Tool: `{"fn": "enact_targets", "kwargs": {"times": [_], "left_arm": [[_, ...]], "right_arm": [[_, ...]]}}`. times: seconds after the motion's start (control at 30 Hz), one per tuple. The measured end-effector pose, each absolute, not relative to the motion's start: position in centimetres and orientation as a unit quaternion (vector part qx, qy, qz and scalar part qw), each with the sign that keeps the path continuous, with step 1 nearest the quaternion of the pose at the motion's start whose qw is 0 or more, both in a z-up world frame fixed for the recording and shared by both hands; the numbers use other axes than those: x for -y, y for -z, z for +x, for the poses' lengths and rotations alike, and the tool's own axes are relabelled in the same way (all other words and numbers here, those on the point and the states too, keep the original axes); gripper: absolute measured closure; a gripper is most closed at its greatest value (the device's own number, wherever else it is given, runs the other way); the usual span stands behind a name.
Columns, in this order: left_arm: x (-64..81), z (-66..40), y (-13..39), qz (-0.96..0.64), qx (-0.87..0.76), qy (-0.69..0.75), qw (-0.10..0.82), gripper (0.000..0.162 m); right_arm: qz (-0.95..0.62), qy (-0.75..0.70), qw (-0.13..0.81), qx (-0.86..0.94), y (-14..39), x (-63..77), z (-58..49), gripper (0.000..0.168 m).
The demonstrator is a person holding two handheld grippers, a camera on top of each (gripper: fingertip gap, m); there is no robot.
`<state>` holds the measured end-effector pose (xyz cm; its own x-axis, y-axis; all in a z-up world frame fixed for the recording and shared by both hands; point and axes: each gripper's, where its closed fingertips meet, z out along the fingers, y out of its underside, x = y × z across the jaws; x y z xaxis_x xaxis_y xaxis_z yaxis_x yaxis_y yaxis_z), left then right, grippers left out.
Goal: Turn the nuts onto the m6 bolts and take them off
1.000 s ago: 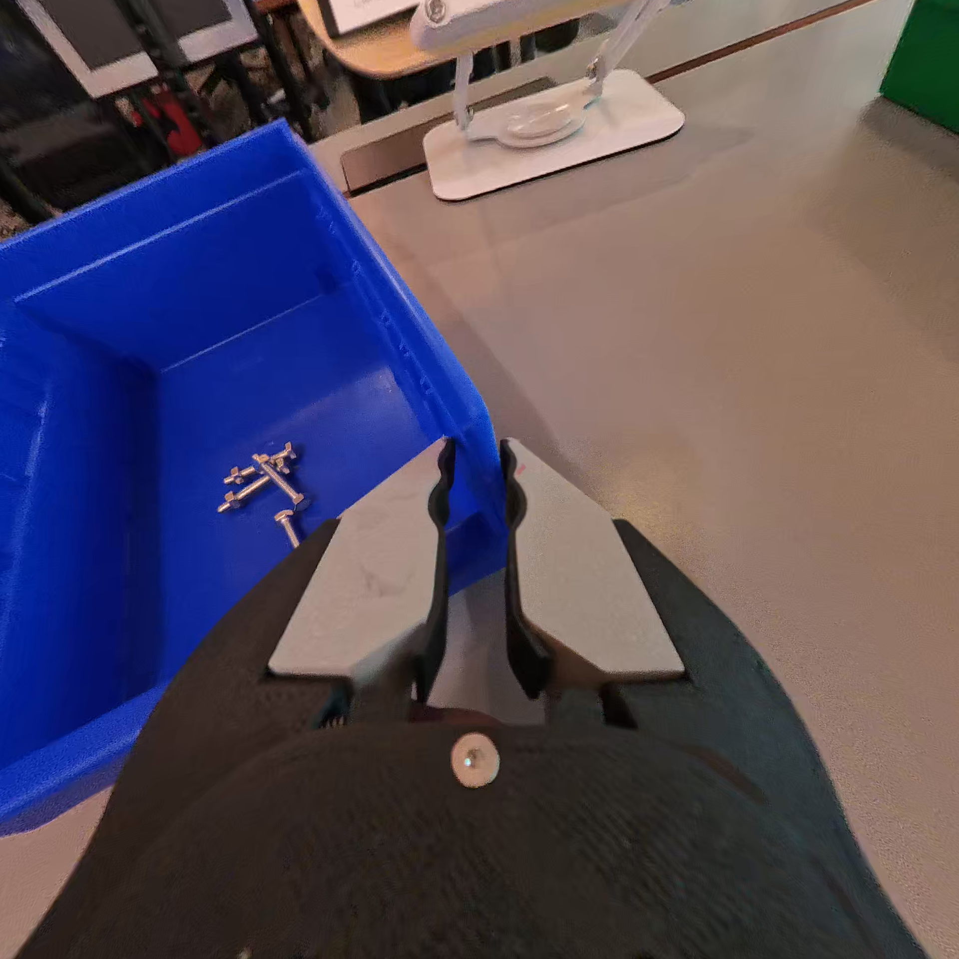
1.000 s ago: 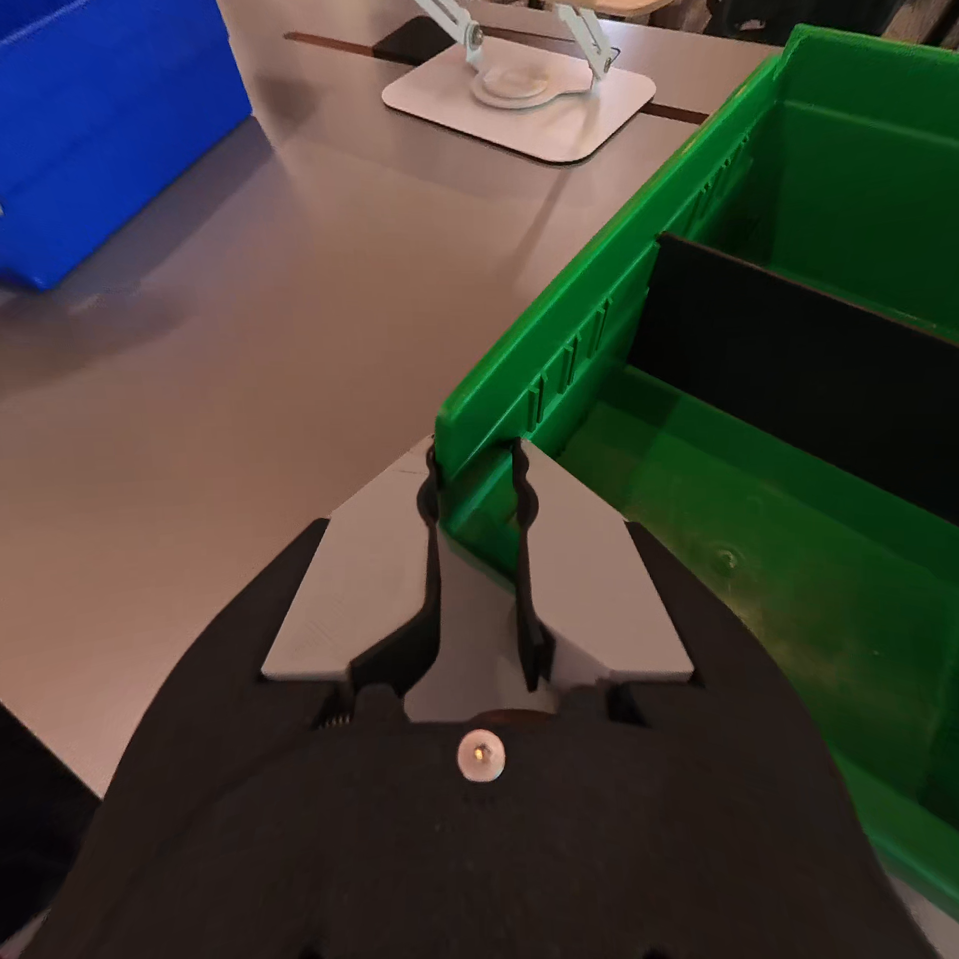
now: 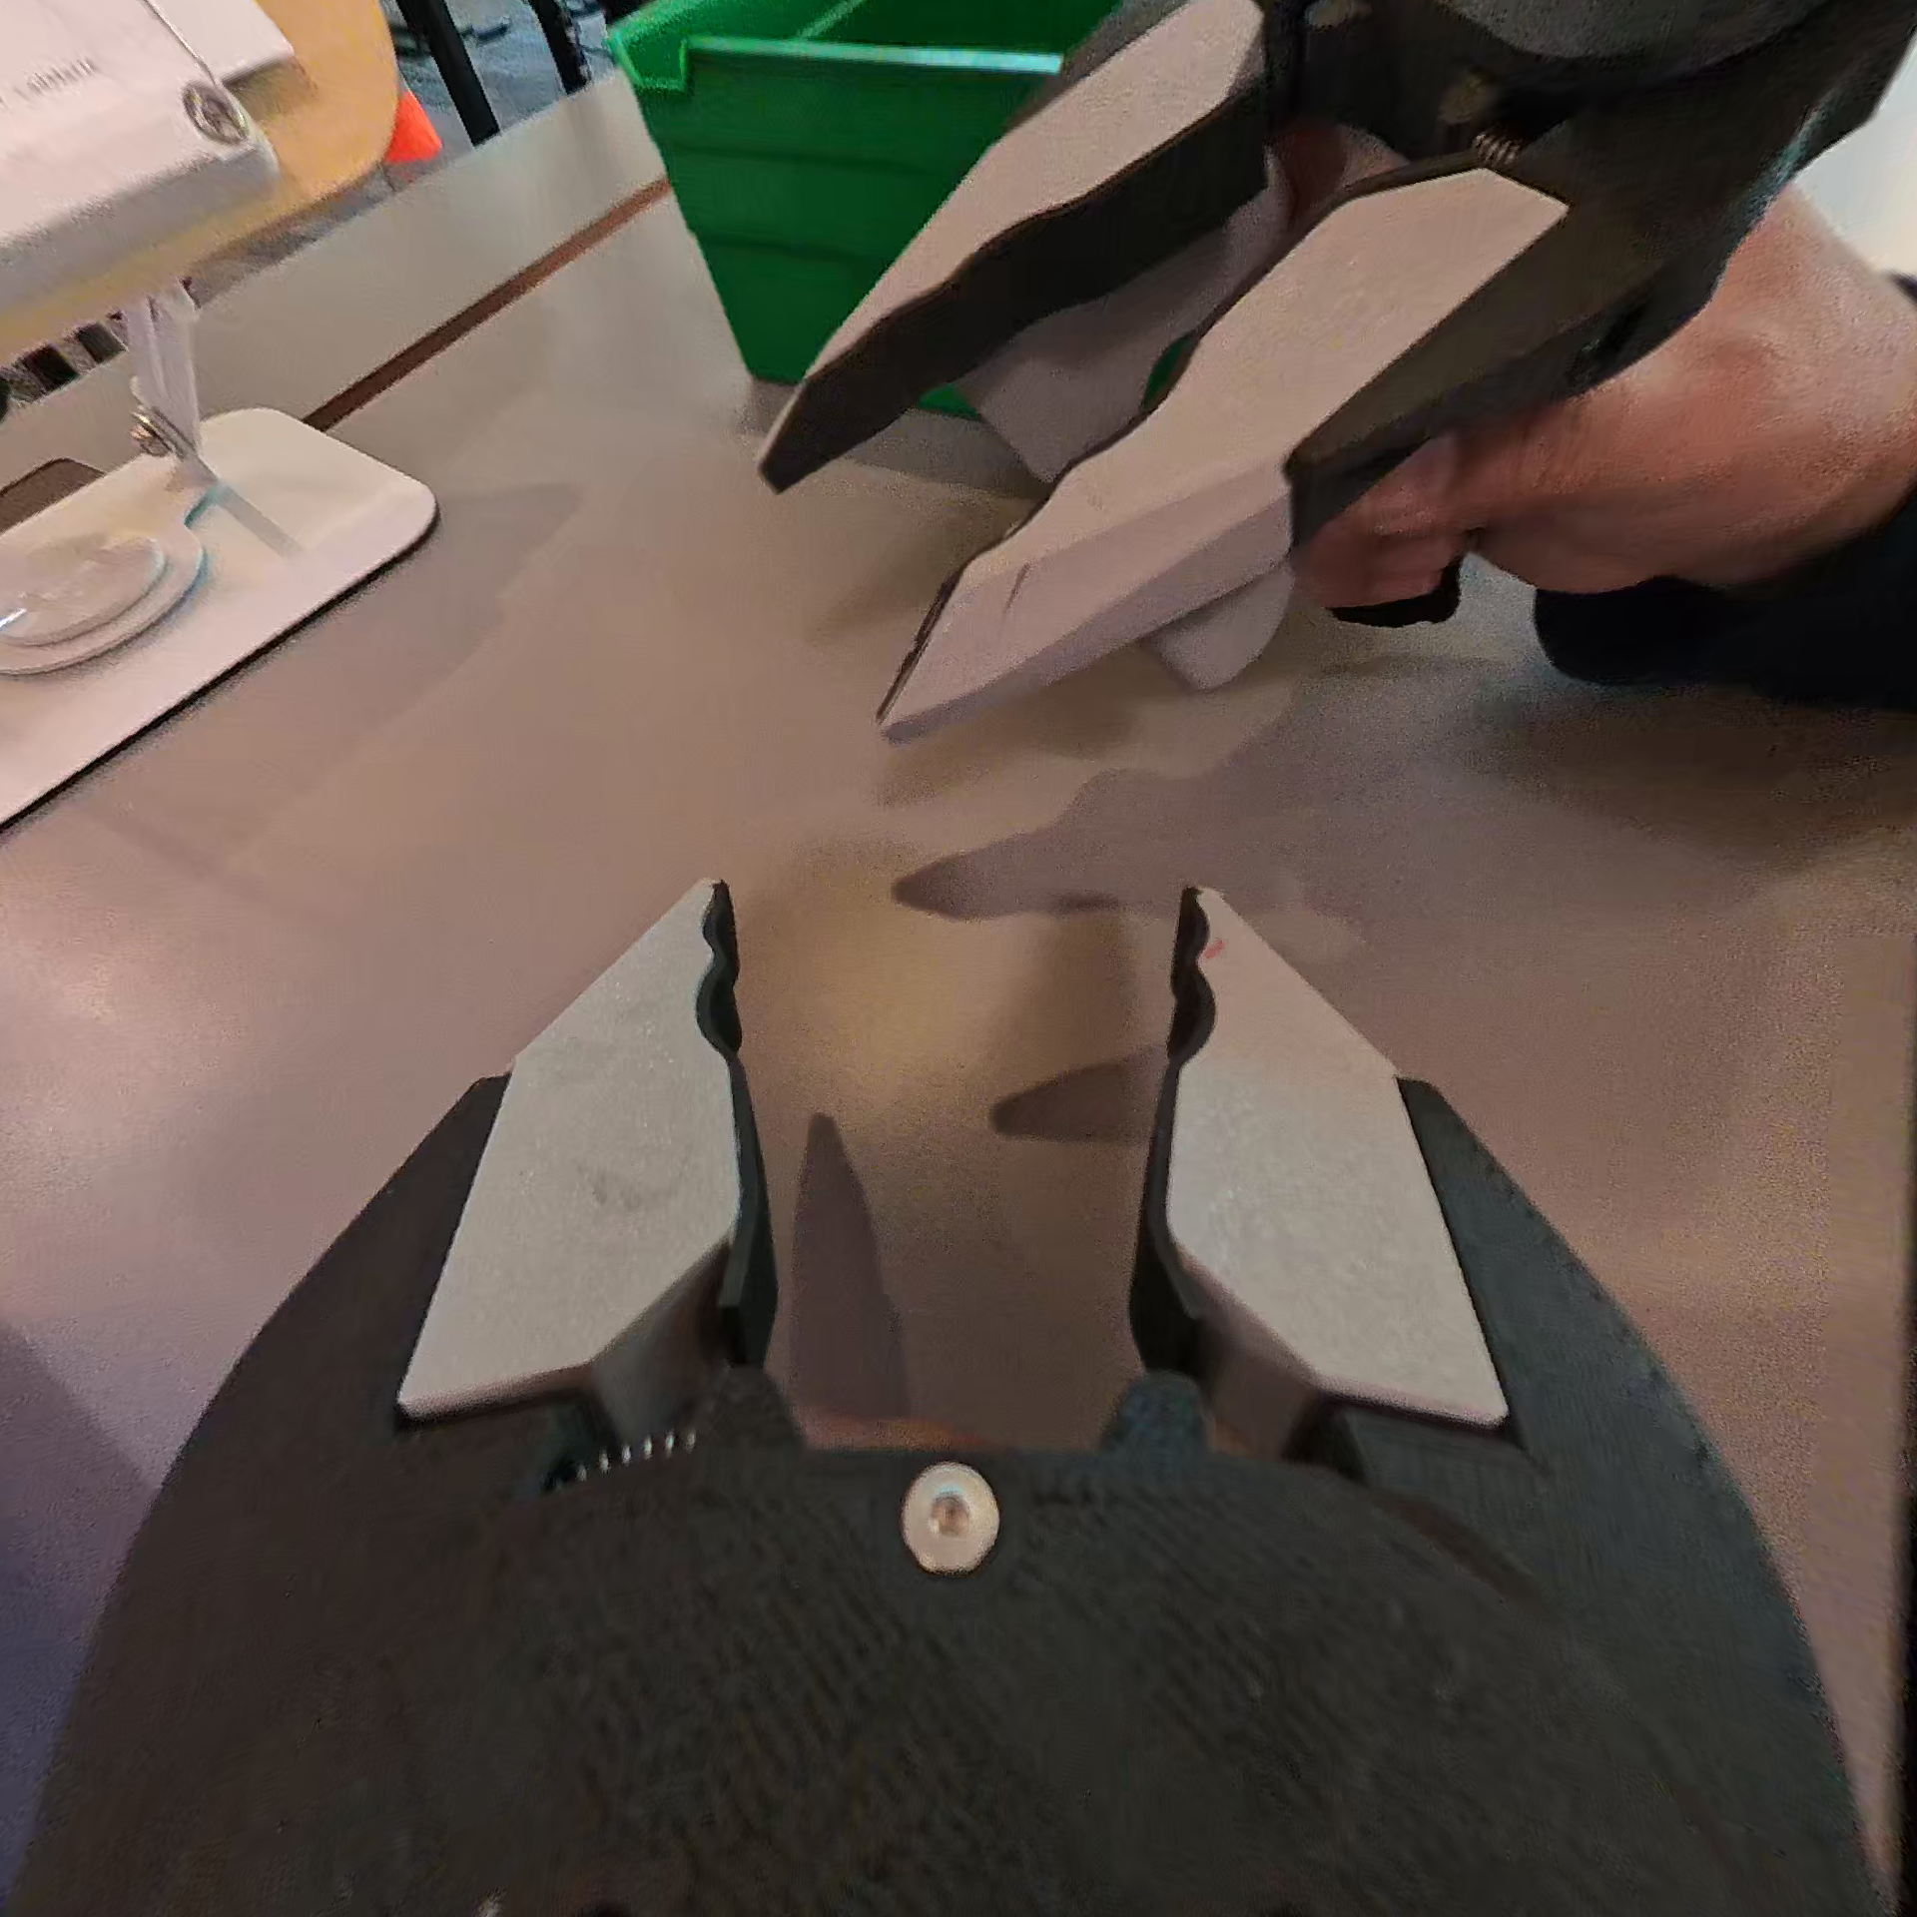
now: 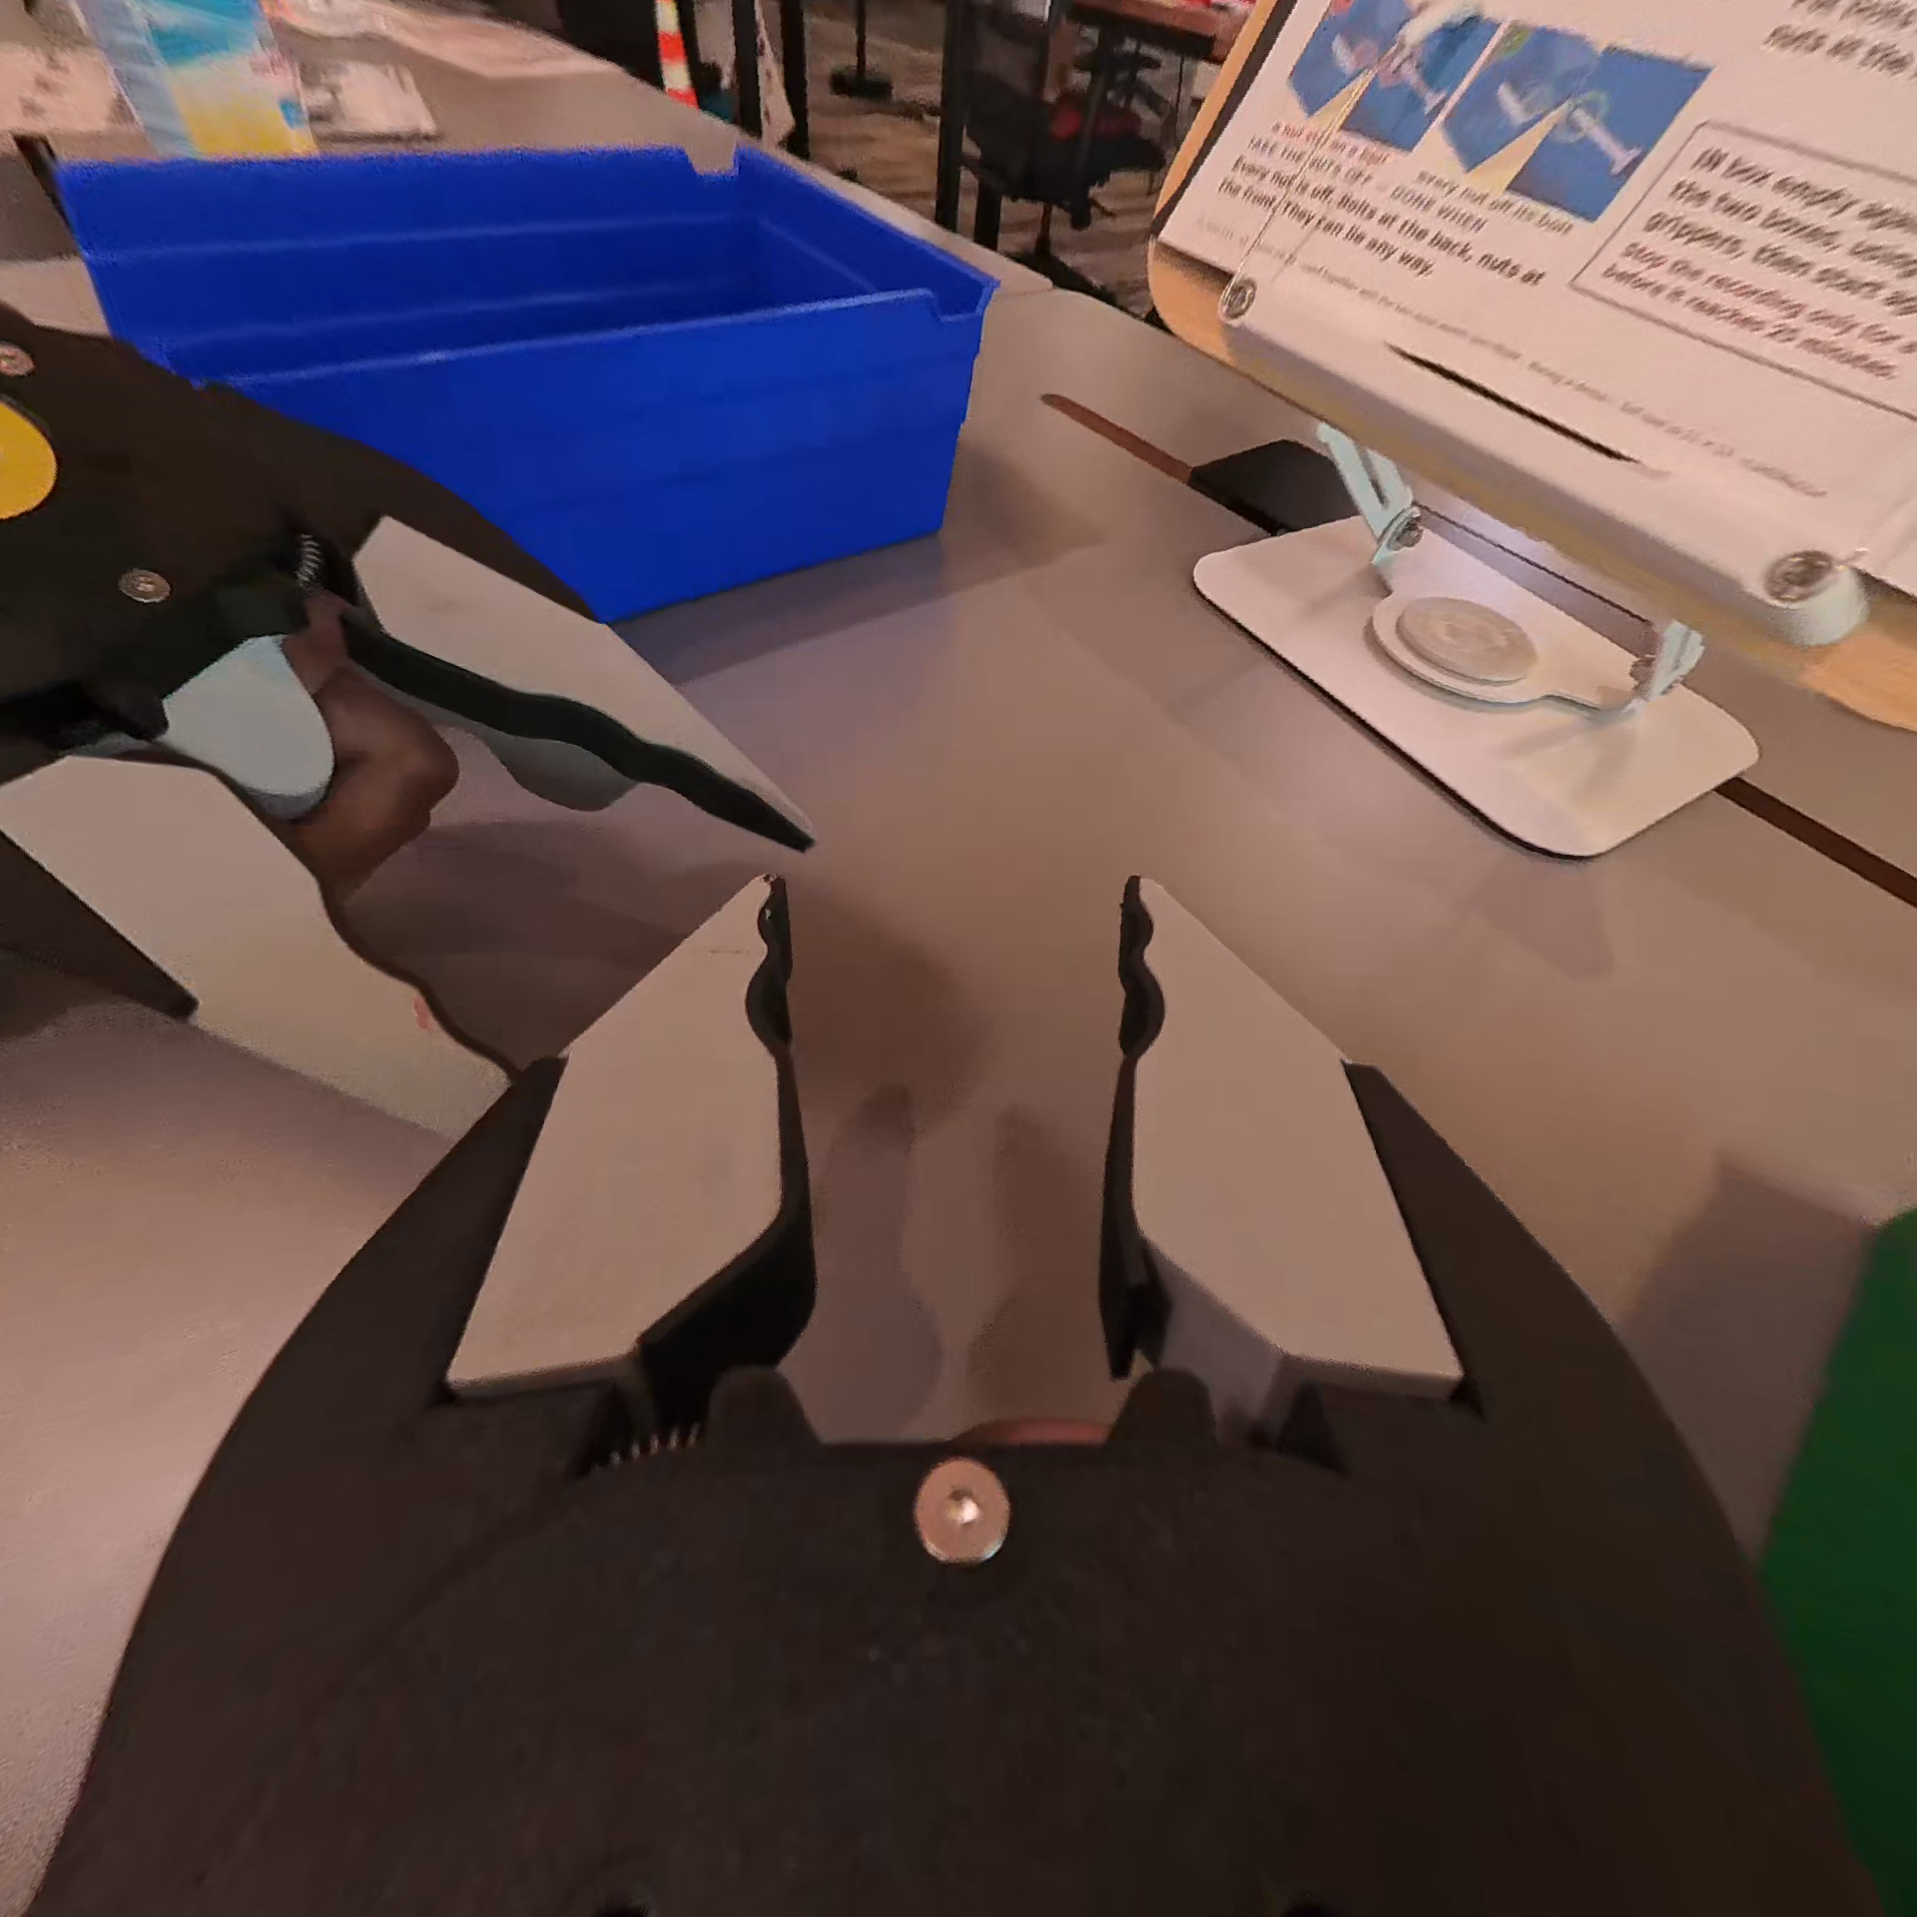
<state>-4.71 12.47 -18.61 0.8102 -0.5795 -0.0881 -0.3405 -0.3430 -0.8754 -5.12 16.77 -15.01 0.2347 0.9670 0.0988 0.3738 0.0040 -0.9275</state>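
No nuts or bolts show in either view. My left gripper is open and empty, low over the bare grey table. My right gripper is also open and empty over the table. The two face each other with their tips close. In the left wrist view the right gripper comes in from the upper right, held by a hand. In the right wrist view the left gripper comes in from the left, jaws apart. The blue bin stands behind it; its inside is hidden.
A green bin stands at the back in the left wrist view and shows as a blur at the right edge of the right wrist view. A white stand holding a printed sheet stands at the back of the table.
Both grippers have left the bins: the left was nearly shut at the blue bin's corner, the right at the green bin's wall. Both have swung over the table's middle and opened wide.
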Motion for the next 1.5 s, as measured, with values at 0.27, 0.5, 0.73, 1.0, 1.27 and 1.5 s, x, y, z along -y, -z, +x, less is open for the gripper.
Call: {"fn": "enact_targets", "kwargs": {"times": [0.27, 0.5, 0.73, 1.0, 1.27, 1.5], "left_arm": [[-13.0, -6.3, 18.2, -0.785, -0.277, 0.112, 0.542, 0.073], [-13.0, -6.8, 18.9, -0.794, -0.285, 0.113, 0.525, 0.071], [-12.6, -6.5, 17.2, -0.758, -0.288, 0.142, 0.568, 0.101], [-12.9, -7.7, 16.6, -0.759, -0.253, 0.116, 0.588, 0.097], [-12.1, -7.6, 14.4, -0.733, -0.228, 0.162, 0.62, 0.103], [-12.5, -6.7, 15.8, -0.746, -0.23, 0.191, 0.594, 0.102]], "right_arm": [[-0.627, -0.307, 0.425, 0.576, 19.4, -16.2, -6.6, 0.107], [-0.636, -0.302, 0.424, 0.57, 19.5, -16.8, -6.6, 0.105], [-0.628, -0.303, 0.44, 0.566, 19.0, -17.1, -6.5, 0.106], [-0.619, -0.302, 0.431, 0.582, 19.1, -16.3, -6.3, 0.102], [-0.627, -0.315, 0.405, 0.586, 19.8, -15.6, -6.4, 0.1], [-0.647, -0.373, 0.355, 0.563, 19.9, -16.0, -6.5, 0.101]]}}
